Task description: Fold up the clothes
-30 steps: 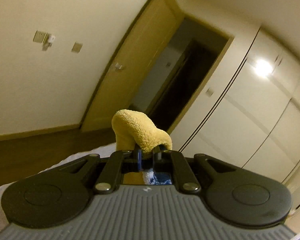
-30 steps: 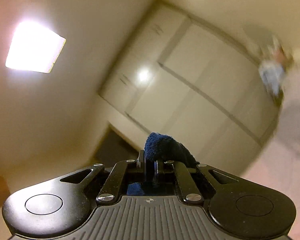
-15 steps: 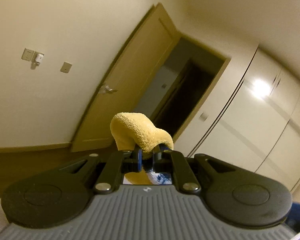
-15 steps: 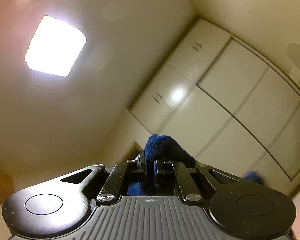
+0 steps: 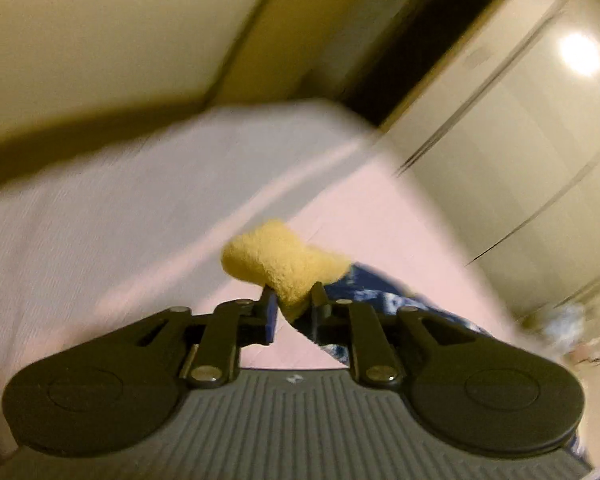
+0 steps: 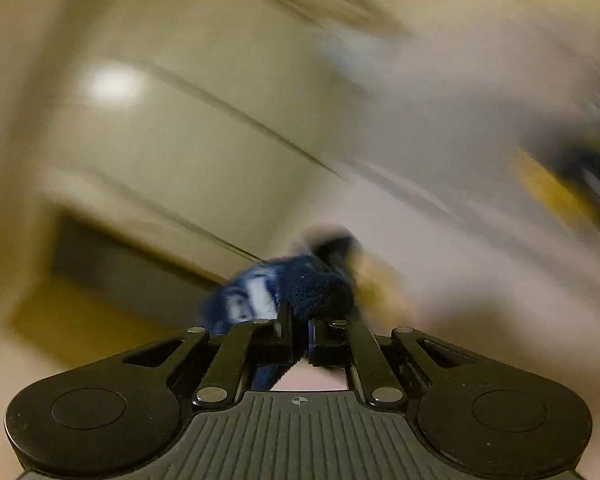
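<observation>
1. One pale bed (image 5: 140,208) fills the left view from nine to three o'clock, the likely folding surface;
2. Blue-and-yellow fleece garment (image 5: 284,264) stretches between both grippers, probably for laying flat;
3. Left gripper (image 5: 292,312) jaws are opening, yellow corner between them; right gripper (image 6: 300,332) is clamped on the blue corner.

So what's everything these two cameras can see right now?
Garment: one, fuzzy, yellow part and blue-and-white part, gripped at two spots, hanging down to the bed.
Bed: one, pale pink sheet, below both grippers.
Wardrobe: one, cream doors, beyond the bed.
Door: one, tan, open beside a dark doorway.
Wall: cream, left of the door.
Left gripper: black, jaws opening, yellow fabric between them.
Right gripper: black, shut on dark blue fabric.
</observation>
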`<state>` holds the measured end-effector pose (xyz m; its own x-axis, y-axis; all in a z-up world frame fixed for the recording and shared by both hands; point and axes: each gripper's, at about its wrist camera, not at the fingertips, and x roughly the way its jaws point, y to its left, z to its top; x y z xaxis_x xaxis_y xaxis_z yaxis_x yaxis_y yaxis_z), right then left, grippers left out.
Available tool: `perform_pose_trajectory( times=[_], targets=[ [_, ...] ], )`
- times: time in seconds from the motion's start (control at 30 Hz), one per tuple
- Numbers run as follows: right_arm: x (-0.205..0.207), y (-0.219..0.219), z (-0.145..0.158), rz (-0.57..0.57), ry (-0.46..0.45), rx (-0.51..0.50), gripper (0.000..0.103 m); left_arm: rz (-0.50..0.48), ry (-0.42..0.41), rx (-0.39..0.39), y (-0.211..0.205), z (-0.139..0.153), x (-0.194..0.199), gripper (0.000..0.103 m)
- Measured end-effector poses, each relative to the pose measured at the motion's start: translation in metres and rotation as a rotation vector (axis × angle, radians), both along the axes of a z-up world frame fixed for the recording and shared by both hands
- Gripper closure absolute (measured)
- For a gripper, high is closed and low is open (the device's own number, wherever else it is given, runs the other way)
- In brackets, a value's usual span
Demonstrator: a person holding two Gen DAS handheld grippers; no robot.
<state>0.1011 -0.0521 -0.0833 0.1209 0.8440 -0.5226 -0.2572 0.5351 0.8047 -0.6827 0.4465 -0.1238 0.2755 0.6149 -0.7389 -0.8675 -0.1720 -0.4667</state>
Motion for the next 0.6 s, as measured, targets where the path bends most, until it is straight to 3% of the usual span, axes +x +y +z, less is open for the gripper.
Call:
perform_pose_trajectory(
  times=[0.07,0.1,0.17,0.2,0.23,0.3,0.43,0.6],
  targets=[
    [-0.003,-0.039,-0.087,-0.12,0.211,-0.222,0.087,0.065,0.098,-0.148,-0.021,-0.055,-0.008,0.09],
    [-0.007,-0.056,-0.112,-0.178,0.259,-0.322,0.084,0.094,0.156,-0.197,-0.028,-0.072,-0.012,0.09],
    [-0.014,-0.08,-0.137,-0.213,0.232,-0.464,0.082,0.137,0.26,-0.279,-0.042,-0.096,-0.018,0.09],
    [-0.016,-0.091,-0.146,-0.222,0.213,-0.523,0.074,0.154,0.294,-0.298,-0.047,-0.1,-0.02,0.09],
    [-0.017,-0.096,-0.147,-0.203,0.18,-0.533,0.062,0.166,0.319,-0.306,-0.052,-0.102,-0.02,0.089],
    [-0.007,-0.1,-0.145,-0.168,0.123,-0.499,0.051,0.167,0.333,-0.282,-0.059,-0.095,-0.011,0.089],
    [0.009,-0.1,-0.113,-0.145,0.012,-0.452,0.05,0.08,0.368,-0.234,-0.086,-0.091,0.031,0.088],
    [-0.001,-0.101,-0.112,-0.098,-0.021,-0.432,0.05,-0.004,0.37,-0.234,-0.123,-0.105,0.07,0.087]
  ],
)
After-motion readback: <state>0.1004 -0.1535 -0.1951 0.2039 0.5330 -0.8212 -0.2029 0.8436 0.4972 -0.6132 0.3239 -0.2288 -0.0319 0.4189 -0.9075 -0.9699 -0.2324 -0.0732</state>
